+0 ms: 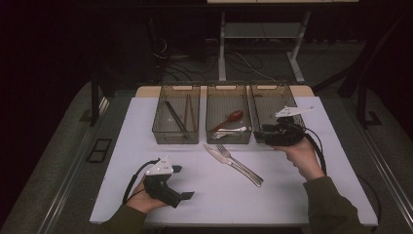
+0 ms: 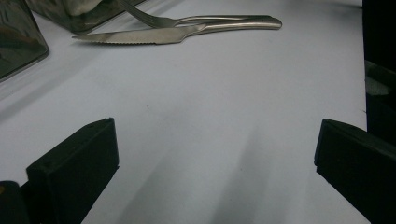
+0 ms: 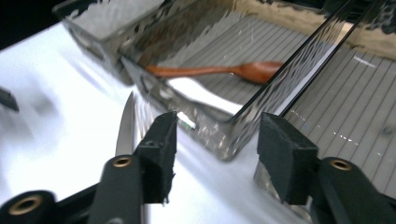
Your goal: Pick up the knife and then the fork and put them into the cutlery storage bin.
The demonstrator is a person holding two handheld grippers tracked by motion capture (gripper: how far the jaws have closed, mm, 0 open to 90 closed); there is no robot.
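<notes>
No readable text, labels, brands or numbers anywhere: none on the three bins (image 1: pixel 228 120), the knife (image 2: pixel 140 35), the fork (image 2: pixel 205 20), or the tabletop (image 1: pixel 292 185).

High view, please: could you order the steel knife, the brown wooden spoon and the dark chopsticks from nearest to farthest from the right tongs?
1. Steel knife, on the mat, left of the right tongs.
2. Brown wooden spoon, middle bin.
3. Dark chopsticks, left bin.

A knife (image 1: pixel 214 152) and fork (image 1: pixel 238 163) lie together on the white table (image 1: pixel 136 146) before three clear bins (image 1: pixel 228 120).
</notes>
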